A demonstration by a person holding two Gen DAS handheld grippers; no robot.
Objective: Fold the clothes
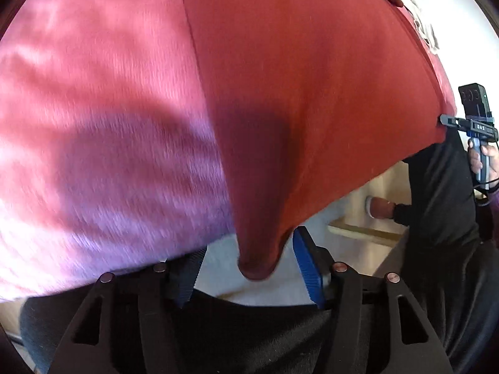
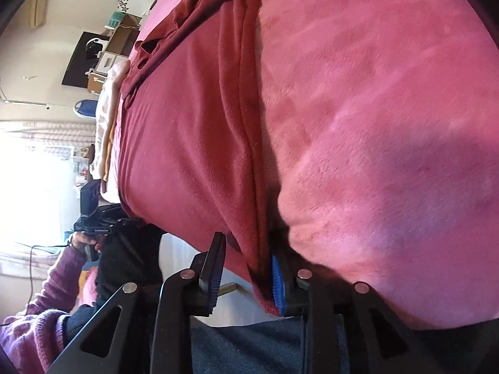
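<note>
1. One dark red garment [image 1: 312, 99] lies spread on a pink fleece blanket [image 1: 93, 124], with its near edge hanging over the edge of the bed towards the cameras. In the right wrist view the same garment [image 2: 187, 143] shows a long doubled fold running up its right side, beside the blanket [image 2: 389, 124].
2. One corner of the garment droops in a rounded point between the pads of the left hand-held gripper [image 1: 249, 271]. Its jaws stand apart, and neither pad presses the cloth.
3. The right hand-held gripper [image 2: 246, 283] also has its jaws apart. The folded edge of the garment hangs against its blue pad [image 2: 278, 283]; the black pad [image 2: 213, 280] stands clear of the cloth.
4. There are two hand-held grippers, each held in one of the person's hands. Each camera sees the other gripper off to the side, at the garment's far corner.
5. One pale, patterned cloth [image 2: 107, 131] lies bunched at the far edge of the bed.
6. Below the hanging edge there is open space, with pale flooring [image 1: 368, 218] and the person's dark trousers [image 1: 443, 193] close to the bed.
7. Beyond the bed, shelves and boxes [image 2: 106, 59] stand against the wall, well apart from the garment.
</note>
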